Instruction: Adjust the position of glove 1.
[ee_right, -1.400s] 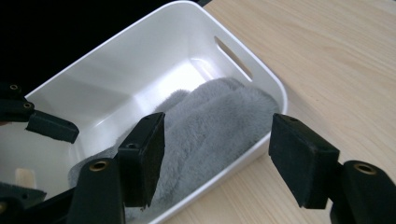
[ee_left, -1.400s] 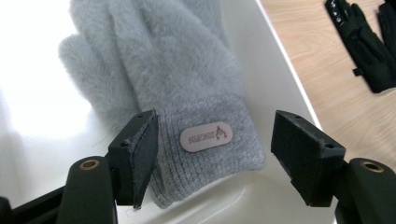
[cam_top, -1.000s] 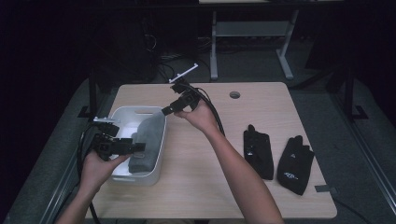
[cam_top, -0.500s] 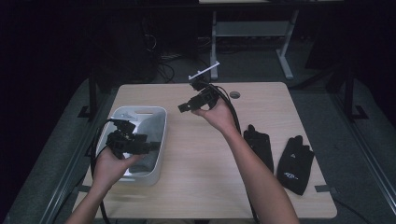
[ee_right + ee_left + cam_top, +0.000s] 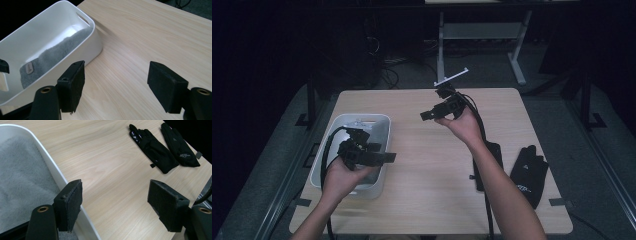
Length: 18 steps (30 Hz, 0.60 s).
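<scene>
A white bin (image 5: 382,122) stands on the left of the wooden table, with a grey fuzzy cloth (image 5: 55,55) lying in it. Two black gloves (image 5: 152,147) lie flat at the table's right side; in the high view my right forearm covers part of one glove (image 5: 494,150), and the other glove (image 5: 529,172) lies beside it. My left gripper (image 5: 387,158) hovers over the bin's near right rim, pointing right. Its jaws have just been opening further, with nothing between them (image 5: 115,193). My right gripper (image 5: 427,116) is held above the table's far middle, pointing left toward the bin, open and empty (image 5: 115,75).
The bin's rim (image 5: 50,162) runs just under my left gripper's left jaw. Bare wood (image 5: 427,175) lies between the bin and the gloves. A white metal stand (image 5: 477,35) rises from the dark floor behind the table. Cables trail from both grippers.
Both hands have shifted to the right. The left gripper came from over the bin's inside to its right rim. The right gripper slid from near the bin toward the table's far middle.
</scene>
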{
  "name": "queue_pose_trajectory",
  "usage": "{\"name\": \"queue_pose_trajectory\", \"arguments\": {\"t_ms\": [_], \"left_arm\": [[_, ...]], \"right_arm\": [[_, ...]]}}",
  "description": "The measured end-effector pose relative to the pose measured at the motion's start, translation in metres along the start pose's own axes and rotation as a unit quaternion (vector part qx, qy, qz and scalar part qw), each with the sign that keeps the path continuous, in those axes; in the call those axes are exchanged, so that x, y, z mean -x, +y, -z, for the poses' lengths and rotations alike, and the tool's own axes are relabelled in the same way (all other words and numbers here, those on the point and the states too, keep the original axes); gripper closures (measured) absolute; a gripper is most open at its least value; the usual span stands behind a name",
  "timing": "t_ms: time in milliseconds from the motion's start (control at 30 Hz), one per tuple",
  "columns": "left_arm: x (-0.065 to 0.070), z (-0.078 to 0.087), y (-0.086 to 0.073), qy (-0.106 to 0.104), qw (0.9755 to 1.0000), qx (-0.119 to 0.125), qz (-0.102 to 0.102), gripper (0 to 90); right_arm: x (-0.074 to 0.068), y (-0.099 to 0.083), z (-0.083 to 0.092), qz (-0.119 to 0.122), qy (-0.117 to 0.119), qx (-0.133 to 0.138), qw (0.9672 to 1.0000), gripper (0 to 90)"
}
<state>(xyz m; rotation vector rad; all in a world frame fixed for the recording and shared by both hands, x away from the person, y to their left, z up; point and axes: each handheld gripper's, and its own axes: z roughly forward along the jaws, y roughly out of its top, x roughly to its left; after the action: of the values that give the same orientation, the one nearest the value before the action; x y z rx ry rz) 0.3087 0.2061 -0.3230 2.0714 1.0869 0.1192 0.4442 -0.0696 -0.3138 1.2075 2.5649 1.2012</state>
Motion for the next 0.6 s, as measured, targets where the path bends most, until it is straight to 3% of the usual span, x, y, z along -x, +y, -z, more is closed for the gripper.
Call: {"name": "queue_pose_trajectory", "arguments": {"t_ms": [600], "left_arm": [[0.016, -0.013, 0.007, -0.009, 0.9997, -0.007, -0.021, 26.7]], "right_arm": [[0.029, -0.031, 0.034, -0.026, -0.022, 0.011, 0.9994, 29.0]]}}
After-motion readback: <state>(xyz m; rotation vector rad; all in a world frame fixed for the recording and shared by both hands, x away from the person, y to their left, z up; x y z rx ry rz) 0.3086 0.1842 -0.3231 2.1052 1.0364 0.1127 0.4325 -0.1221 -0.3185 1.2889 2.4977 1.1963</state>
